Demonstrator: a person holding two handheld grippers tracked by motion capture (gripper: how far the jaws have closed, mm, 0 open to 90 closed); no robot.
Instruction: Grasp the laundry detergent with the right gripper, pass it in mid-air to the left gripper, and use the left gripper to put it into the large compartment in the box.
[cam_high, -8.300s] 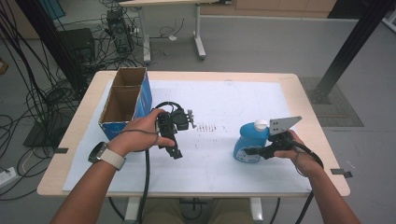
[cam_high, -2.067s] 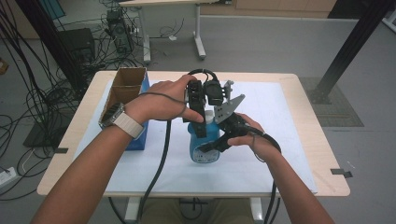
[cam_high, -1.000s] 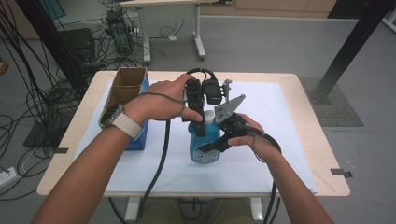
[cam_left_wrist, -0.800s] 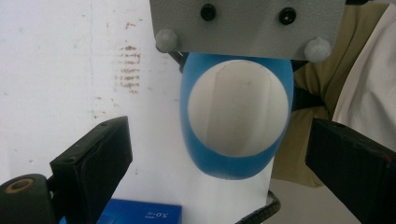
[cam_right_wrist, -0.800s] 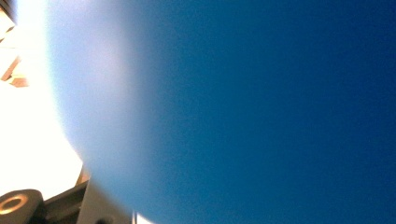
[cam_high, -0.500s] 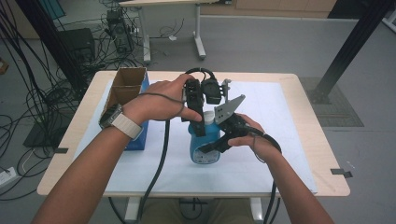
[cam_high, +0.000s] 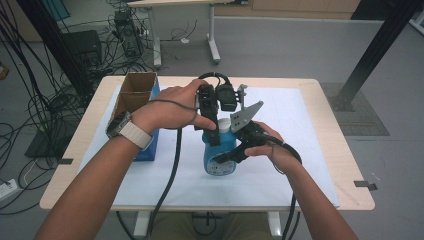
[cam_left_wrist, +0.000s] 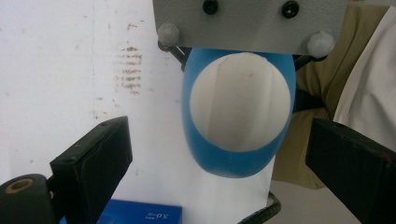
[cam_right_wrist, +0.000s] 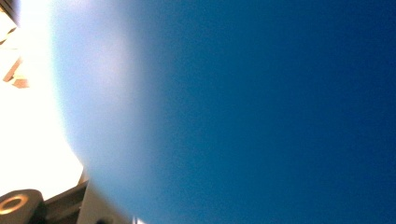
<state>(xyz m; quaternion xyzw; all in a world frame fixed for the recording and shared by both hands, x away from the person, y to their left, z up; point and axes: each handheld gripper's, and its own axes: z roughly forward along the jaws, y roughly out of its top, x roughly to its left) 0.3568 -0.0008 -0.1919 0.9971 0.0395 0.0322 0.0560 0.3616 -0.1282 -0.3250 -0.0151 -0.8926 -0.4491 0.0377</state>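
A light wooden table (cam_high: 340, 165) with a white sheet (cam_high: 300, 115) over its top stands on a grey floor (cam_high: 280, 45). Beyond it is a second desk (cam_high: 210, 40) on white legs. Black cables (cam_high: 30, 95) tangle at the left around what seems a dark computer case (cam_high: 82, 47). A black post (cam_high: 375, 50) slants at the right.

Blue bottle (cam_high: 220, 155) mid-table, hemmed by both grippers above and at its right; open cardboard box (cam_high: 134, 100) blocking the left edge; bare white sheet (cam_high: 300, 130) free to the right and front
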